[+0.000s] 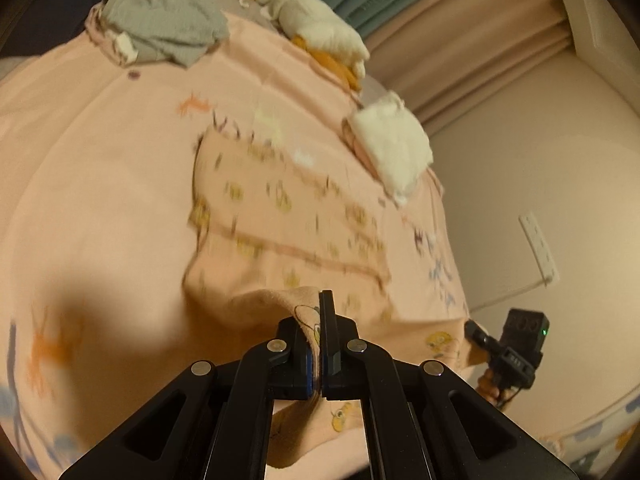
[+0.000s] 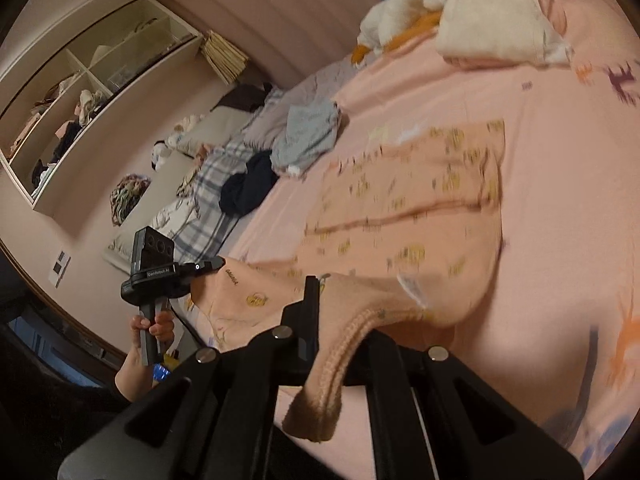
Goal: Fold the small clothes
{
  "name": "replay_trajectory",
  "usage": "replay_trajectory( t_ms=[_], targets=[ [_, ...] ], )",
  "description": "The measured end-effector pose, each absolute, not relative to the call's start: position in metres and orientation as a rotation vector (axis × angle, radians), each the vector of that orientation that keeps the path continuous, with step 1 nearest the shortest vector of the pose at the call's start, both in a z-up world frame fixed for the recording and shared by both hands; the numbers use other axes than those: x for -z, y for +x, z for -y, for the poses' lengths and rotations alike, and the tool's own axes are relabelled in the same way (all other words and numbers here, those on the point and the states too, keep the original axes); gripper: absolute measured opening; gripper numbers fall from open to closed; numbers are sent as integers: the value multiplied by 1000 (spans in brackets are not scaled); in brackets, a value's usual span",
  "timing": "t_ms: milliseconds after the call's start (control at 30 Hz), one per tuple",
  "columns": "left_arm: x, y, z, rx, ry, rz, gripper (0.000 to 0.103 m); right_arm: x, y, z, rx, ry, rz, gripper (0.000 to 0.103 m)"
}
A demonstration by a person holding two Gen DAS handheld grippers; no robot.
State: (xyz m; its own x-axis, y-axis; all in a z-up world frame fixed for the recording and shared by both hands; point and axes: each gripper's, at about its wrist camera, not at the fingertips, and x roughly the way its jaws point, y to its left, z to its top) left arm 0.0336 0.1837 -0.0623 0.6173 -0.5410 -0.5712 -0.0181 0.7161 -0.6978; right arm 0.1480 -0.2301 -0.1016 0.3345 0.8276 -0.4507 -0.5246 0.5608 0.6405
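**Between both sets of fingers: a soft pink garment, lifted by its near edge**

Between the closed left gripper (image 1: 323,344) fingers sits a pinch of the garment (image 1: 288,216); the right gripper (image 2: 320,316) is clamped on its ribbed hem. Beyond both, the cloth trails blurred over the bed (image 1: 100,184). It looks light, limp and slightly stretchy, so it should drape and sag rather than hold shape; corners or hems seem the best holds. Farther ahead lie a folded white pile (image 1: 392,144), a grey garment (image 1: 164,20) and a plush duck (image 1: 312,12). Curtains (image 1: 460,44) hang behind; shelves (image 2: 80,92) stand left of the right fingers.
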Motion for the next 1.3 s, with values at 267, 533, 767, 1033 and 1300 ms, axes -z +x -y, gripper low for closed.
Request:
replay_trajectory(
  t_ms=[267,533,767,1033,1300],
  targets=[
    [68,123,-203,274,-783,-860,0,93,244,221,-831,440,-808,4],
    [110,204,-221,172,-834,-920,0,115,328,211,-725,480,-874,5],
    [167,249,-227,68,-894,-1035,0,164,377,211,-581,525,-1024,6],
    [168,230,-236,139,-895,-1072,16,173,373,228,-604,590,-1097,42],
    [156,218,-220,186,-826,-1084,31,170,356,219,-618,489,-1139,13]
  ],
)
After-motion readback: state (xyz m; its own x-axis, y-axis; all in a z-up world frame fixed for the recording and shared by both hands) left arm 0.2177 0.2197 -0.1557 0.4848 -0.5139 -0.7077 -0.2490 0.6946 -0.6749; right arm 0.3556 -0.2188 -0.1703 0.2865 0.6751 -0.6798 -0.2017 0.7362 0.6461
